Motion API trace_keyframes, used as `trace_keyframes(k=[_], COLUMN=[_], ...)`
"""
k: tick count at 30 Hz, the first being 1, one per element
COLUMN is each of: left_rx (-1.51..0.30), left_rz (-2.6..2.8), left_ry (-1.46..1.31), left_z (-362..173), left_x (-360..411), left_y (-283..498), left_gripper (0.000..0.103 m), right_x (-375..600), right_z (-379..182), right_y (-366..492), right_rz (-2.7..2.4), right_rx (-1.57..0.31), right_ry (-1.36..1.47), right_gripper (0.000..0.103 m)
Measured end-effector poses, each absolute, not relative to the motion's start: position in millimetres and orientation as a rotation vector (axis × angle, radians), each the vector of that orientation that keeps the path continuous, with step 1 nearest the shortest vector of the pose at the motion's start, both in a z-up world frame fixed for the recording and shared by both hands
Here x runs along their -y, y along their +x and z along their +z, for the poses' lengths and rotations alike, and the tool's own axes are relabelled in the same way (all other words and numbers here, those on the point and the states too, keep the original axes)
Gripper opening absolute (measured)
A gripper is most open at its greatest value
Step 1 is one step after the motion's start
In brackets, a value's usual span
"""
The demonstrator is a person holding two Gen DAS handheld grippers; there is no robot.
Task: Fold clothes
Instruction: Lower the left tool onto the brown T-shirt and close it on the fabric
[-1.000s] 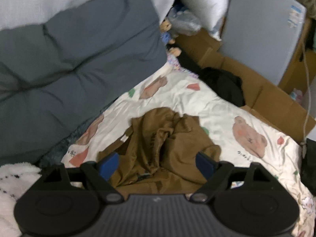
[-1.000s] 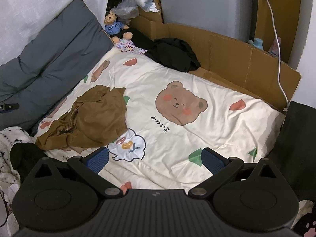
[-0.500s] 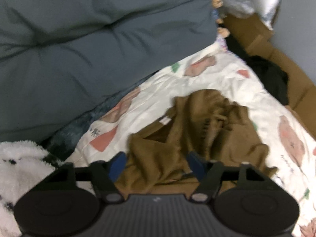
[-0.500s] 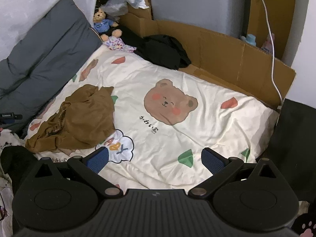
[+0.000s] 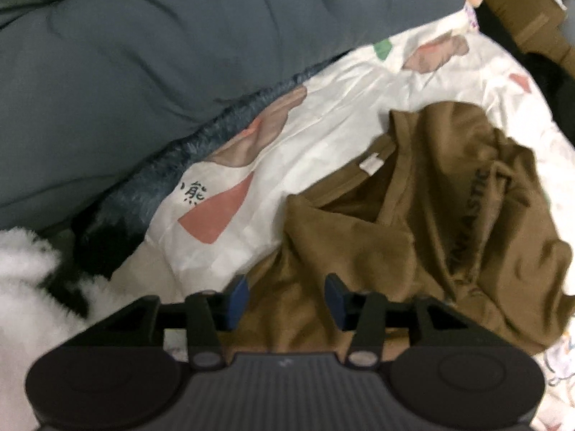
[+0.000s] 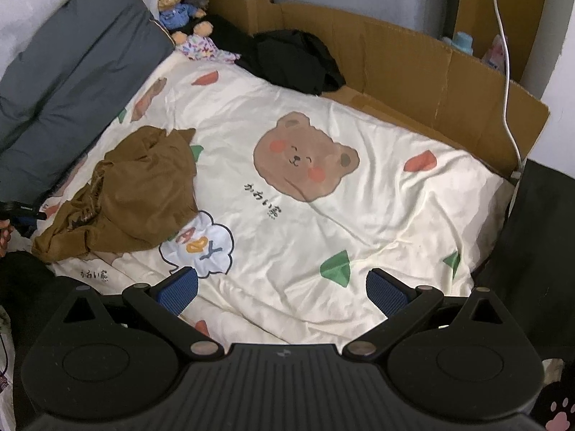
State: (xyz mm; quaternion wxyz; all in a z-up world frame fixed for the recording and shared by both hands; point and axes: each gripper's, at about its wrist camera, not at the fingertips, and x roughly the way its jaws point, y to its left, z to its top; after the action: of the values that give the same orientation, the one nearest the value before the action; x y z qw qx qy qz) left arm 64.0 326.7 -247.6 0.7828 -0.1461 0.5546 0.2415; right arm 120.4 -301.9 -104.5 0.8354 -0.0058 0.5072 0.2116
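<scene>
A crumpled brown shirt [image 5: 413, 237] with a white neck label lies on the left part of a cream bear-print bedsheet [image 6: 359, 222]. My left gripper [image 5: 285, 296] hovers low over the shirt's near edge. Its blue pads [image 5: 235, 296] stand partly closed, with brown cloth showing between them and a clear gap left. In the right wrist view the same shirt [image 6: 143, 186] sits at the left. My right gripper [image 6: 282, 289] hangs wide open above the sheet's near edge with nothing in it, well to the right of the shirt.
A grey quilted cushion [image 6: 64, 82] borders the bed's left side. A black garment [image 6: 291, 59], a teddy bear [image 6: 179, 10] and a cardboard wall [image 6: 413, 61] stand at the far end. A white cable [image 6: 503, 54] hangs at right. White fluffy fabric [image 5: 28, 287] lies near left.
My left gripper has swung left and dropped closer to the shirt's near edge, and its fingers have narrowed. The right gripper has drifted slightly and stays open.
</scene>
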Motion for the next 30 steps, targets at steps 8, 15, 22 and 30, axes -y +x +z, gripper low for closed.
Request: trace_keyframes(k=[8, 15, 22, 30], left_rx=[-1.29, -1.301, -1.293, -1.228], left_rz=[0.562, 0.515, 0.493, 0.453], left_ry=[-0.248, -0.219, -0.271, -0.401], left_z=[-283.5, -308.5, -322.3, -310.6], left_x=[-337.0, -337.7, -338.8, -335.6], left_y=[95.3, 112.3, 114.3, 116.5], left_gripper=[0.059, 0.08, 0.065, 0.004], right_x=[311.8, 318.2, 309.9, 300.5], right_z=[-123.5, -137.5, -133.7, -129.4], right_y=[131.9, 142.5, 137.3, 131.4], right_rz=[0.404, 0.359, 0.377, 0.396], right_rx=[-1.115, -1.148, -1.132, -1.113], right_ry=[-0.005, 0.006, -0.021, -0.051], right_gripper=[0.102, 0.102, 0.102, 0.102])
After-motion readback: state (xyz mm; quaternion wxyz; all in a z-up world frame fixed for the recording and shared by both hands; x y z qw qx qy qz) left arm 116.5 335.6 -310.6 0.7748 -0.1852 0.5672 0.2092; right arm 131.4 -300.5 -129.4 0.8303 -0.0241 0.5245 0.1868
